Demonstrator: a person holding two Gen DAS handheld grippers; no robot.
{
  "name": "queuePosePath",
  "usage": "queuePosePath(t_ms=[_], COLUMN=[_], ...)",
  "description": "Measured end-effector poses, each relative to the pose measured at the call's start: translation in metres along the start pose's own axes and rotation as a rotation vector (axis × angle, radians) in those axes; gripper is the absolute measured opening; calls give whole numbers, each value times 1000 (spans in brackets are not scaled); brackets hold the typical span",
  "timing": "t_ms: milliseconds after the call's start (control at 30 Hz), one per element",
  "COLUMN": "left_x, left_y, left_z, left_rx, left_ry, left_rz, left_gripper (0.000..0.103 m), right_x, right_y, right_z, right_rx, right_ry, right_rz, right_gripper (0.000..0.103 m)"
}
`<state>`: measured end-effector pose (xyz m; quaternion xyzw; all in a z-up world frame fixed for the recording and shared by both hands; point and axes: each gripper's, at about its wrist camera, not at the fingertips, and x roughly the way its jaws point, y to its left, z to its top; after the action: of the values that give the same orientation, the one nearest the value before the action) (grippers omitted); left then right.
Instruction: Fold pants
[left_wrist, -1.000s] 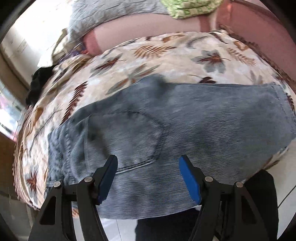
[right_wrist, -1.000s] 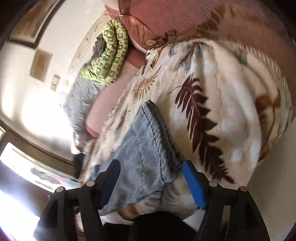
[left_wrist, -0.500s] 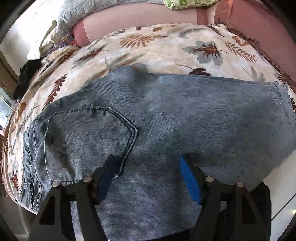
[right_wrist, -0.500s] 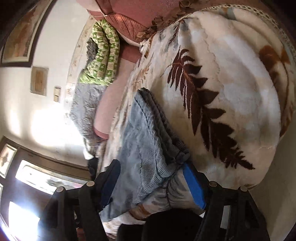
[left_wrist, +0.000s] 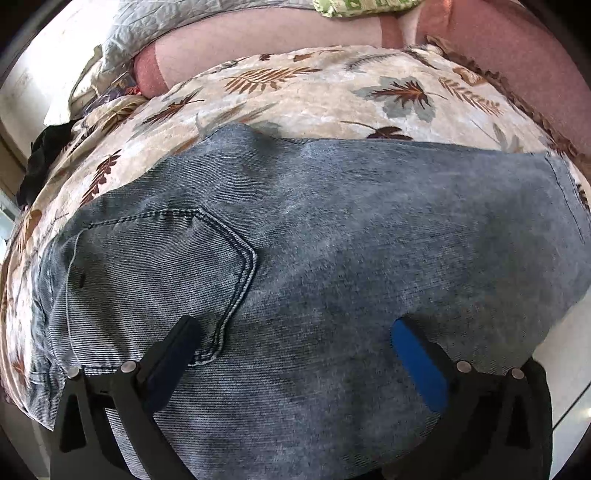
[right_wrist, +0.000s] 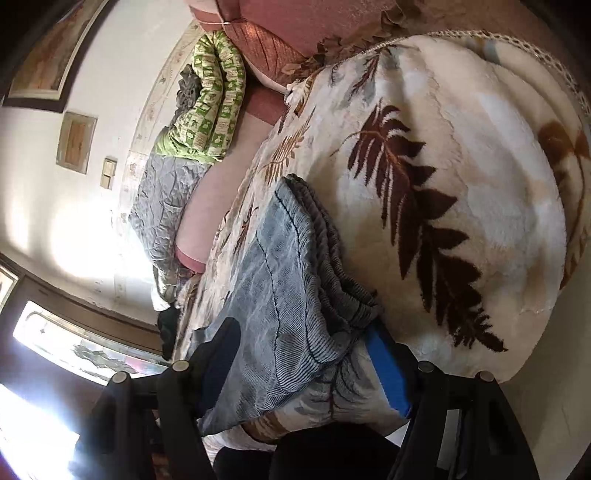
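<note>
**Left wrist view: folded denim lies flat, both grippers spread over it**

Left wrist view shows the faded blue denim pants (left_wrist: 332, 236) spread on the cream fleece blanket with brown leaf print (left_wrist: 317, 92) that covers the bed, back pocket (left_wrist: 155, 266) uppermost. The left gripper (left_wrist: 291, 350) hovers low over the cloth with its jaws wide apart and nothing between them. In the right wrist view the right gripper (right_wrist: 303, 354) is likewise released, straddling the stacked hem end (right_wrist: 332, 280) where several layers show edge-on.

Denim of this kind is likely fairly heavy and limp — it will sag between two holds rather than keep a line, yet it is rough enough not to slip from the pads. The layered hem is thick, so a bite there probably needs a deep reach to catch every ply. The best holds appear to be that hem corner and the near edge below the pocket — seams there give firm purchase.
</note>
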<state>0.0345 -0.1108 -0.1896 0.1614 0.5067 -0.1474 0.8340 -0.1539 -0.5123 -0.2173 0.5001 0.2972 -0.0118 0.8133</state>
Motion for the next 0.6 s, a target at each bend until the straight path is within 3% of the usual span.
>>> queuePosePath(t_ms=[100,267,333,400,467,600], left_x=[-8,-36,-53,-67,-77,-93], left_y=[-2,0,2,6,10,16], left_z=[-3,-5,-5,-6,-5,-4], left_rx=[-5,-9,3,5,1,-12], left_ry=[-7,-106,-169,-216,-246,-288], left_rz=[24,26,47,48,46,41], left_gripper=[103,103,103,103,103,103], right_x=[8,35,41,47,48,46], right_y=[17,39,46,49,46,35], right_z=[-1,2,3,3,4,6], right_rx=[-70,-138,-157,-161,-149,-83], right_ry=[6,10,-7,4,6,4], right_rz=[-43,-121,-150,-169,-184,-149], right_gripper=[73,71,61,38,33,33])
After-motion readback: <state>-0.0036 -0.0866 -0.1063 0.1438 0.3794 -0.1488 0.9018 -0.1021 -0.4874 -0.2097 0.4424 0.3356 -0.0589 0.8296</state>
